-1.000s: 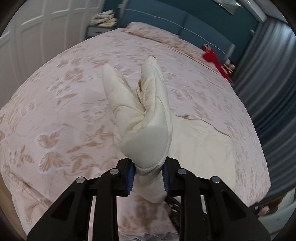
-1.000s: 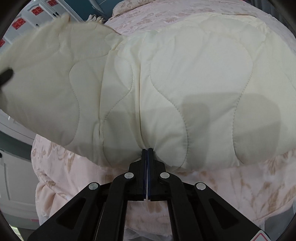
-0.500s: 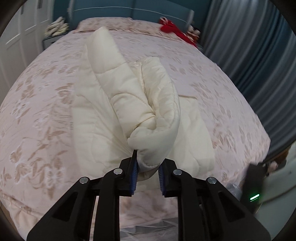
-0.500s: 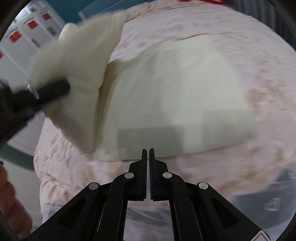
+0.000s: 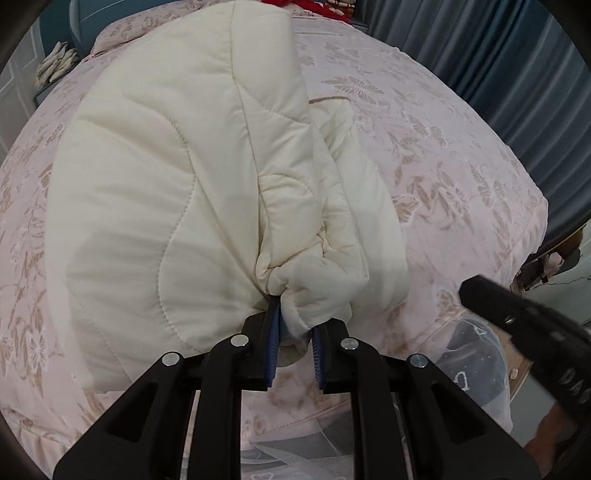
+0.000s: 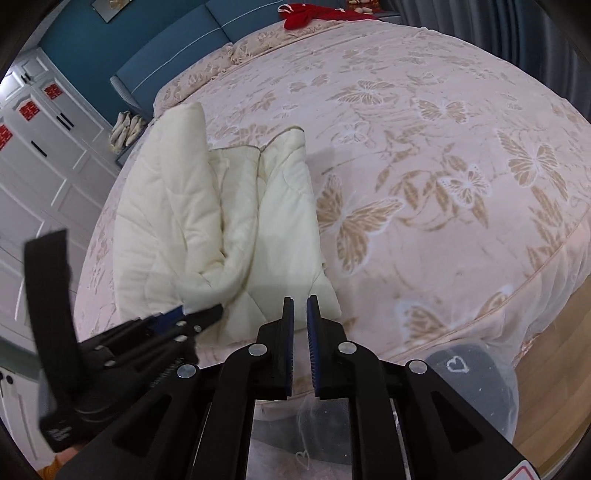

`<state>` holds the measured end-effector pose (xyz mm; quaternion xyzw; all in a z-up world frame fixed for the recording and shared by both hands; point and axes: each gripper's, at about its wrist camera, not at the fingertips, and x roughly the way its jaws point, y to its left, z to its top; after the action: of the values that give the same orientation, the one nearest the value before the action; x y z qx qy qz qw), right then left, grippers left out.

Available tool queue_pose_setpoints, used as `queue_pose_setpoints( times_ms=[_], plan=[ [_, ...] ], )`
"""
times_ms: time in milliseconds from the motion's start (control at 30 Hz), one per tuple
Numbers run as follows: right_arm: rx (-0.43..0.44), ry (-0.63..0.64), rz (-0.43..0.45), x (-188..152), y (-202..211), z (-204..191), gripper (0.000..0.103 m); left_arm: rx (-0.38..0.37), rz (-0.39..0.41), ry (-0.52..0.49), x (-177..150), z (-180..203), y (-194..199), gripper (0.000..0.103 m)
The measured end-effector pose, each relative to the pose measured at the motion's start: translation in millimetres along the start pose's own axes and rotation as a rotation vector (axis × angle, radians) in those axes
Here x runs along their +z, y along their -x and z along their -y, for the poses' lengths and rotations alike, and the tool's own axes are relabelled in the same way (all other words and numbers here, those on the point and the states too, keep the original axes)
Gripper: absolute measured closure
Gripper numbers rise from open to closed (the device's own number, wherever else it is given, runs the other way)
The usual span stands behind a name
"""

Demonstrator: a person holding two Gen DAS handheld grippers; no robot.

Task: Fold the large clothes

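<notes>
- since the earlier frames the cream quilted garment (image 5: 155, 206) has come down from hanging bunched in the air to lying doubled over on the bed (image 5: 461, 177), near its foot edge, and the right gripper (image 6: 300, 347) has let go and pulled back from it.
- left gripper (image 5: 293, 343) has just been closing and now pinches a gathered corner of the garment between its blue pads; judging by the fold, it holds this corner to keep the top layer in place as it settles.
- right gripper's jaws have just been opening; they stand slightly parted with nothing between them, just off the garment's near edge, likely freed to take a new hold.
- in the right wrist view the garment lies as a long doubled strip along the bed's left side, with loose ridges running up its middle.
- a red cloth (image 6: 306, 16) lies at the head of the bed, well apart from the garment.
- a clear bag with dark contents (image 6: 469, 387) sits just off the foot of the bed.
</notes>
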<state>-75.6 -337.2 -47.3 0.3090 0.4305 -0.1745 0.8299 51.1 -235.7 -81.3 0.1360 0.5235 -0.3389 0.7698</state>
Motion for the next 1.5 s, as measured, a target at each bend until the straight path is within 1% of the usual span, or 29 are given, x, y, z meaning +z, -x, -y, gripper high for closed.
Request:
queue_pose_setpoints(
  times_ms=[100,167,200,233,267,300,333,400,433,467,567,667,733,867,900,967,1000,1033,1100,1167,1233,1300,1400,1500],
  plan=[
    [0.024,0.015,0.005,9.1,4.0,-5.5,0.09,-0.014,0.026,0.031,2.0,-8.5,14.7,0.087],
    [0.037,0.036,0.015,11.6,11.2,-13.9,0.089,-0.006,0.057,0.032,1.8,-12.0,32.9,0.081],
    [0.046,0.048,0.021,14.4,13.6,-20.8,0.085,-0.005,0.066,0.034,2.8,-13.6,41.4,0.078],
    [0.058,0.055,0.023,16.6,16.0,-25.3,0.08,-0.018,0.079,0.044,0.7,-17.5,53.0,0.07],
    [0.069,0.064,0.031,19.5,19.0,-31.9,0.07,-0.037,0.09,0.065,-1.8,-22.7,64.6,0.064],
    [0.079,0.075,0.039,22.4,21.6,-38.8,0.063,-0.04,0.1,0.085,-3.4,-28.9,74.1,0.062],
    [0.086,0.087,0.043,24.3,23.4,-45.2,0.06,-0.033,0.109,0.101,-5.5,-35.6,82.8,0.062],
    [0.093,0.114,0.045,29.2,24.1,-59.1,0.056,0.01,0.137,0.131,-10.4,-53.1,99.8,0.062],
    [0.097,0.126,0.045,31.6,22.4,-65.6,0.055,0.057,0.148,0.155,-12.2,-63.6,107.0,0.062],
    [0.098,0.132,0.043,34.0,20.1,-69.9,0.055,0.073,0.16,0.185,-13.6,-74.7,112.4,0.062],
    [0.112,0.155,0.028,42.2,7.4,-89.1,0.054,0.088,0.176,0.276,-13.6,-106.8,121.3,0.062],
    [0.141,0.174,0.007,52.6,-7.6,-110.0,0.054,0.13,0.177,0.318,-9.4,-126.4,119.7,0.062],
    [0.178,0.174,-0.016,60.0,-17.5,-122.2,0.054,0.141,0.176,0.334,-10.9,-133.4,118.6,0.062],
    [0.144,0.185,-0.063,72.1,-43.9,-139.9,0.054,0.165,0.152,0.348,-5.9,-138.3,110.5,0.062],
    [0.136,0.186,-0.072,72.7,-48.7,-142.0,0.055,0.169,0.147,0.347,-4.1,-141.5,108.4,0.062],
    [0.138,0.195,-0.101,73.3,-61.2,-145.4,0.07,0.171,0.141,0.346,-2.4,-141.8,105.4,0.062],
    [0.136,0.201,-0.11,72.9,-64.7,-145.9,0.081,0.174,0.137,0.346,-0.6,-140.8,103.6,0.062],
    [0.141,0.209,-0.113,72.8,-65.7,-146.2,0.089,0.175,0.135,0.345,1.0,-140.0,102.7,0.062],
    [0.152,0.232,-0.084,75.0,-57.4,-145.3,0.092,0.175,0.134,0.342,4.3,-137.9,101.8,0.062],
    [0.14,0.246,-0.024,79.3,-36.5,-139.9,0.094,0.177,0.136,0.335,7.1,-136.3,101.5,0.062],
    [0.098,0.262,0.046,82.4,-13.7,-131.1,0.094,0.172,0.14,0.326,11.1,-131.7,101.9,0.062],
    [0.047,0.258,0.09,83.2,3.7,-111.6,0.094,0.17,0.141,0.313,14.6,-127.0,100.6,0.062],
    [-0.006,0.226,0.079,80.7,5.2,-79.6,0.094,0.158,0.138,0.294,19.3,-116.6,96.2,0.062],
    [-0.036,0.157,0.017,71.1,-11.2,-42.3,0.094,0.147,0.122,0.268,22.2,-102.4,87.3,0.063]
  ],
)
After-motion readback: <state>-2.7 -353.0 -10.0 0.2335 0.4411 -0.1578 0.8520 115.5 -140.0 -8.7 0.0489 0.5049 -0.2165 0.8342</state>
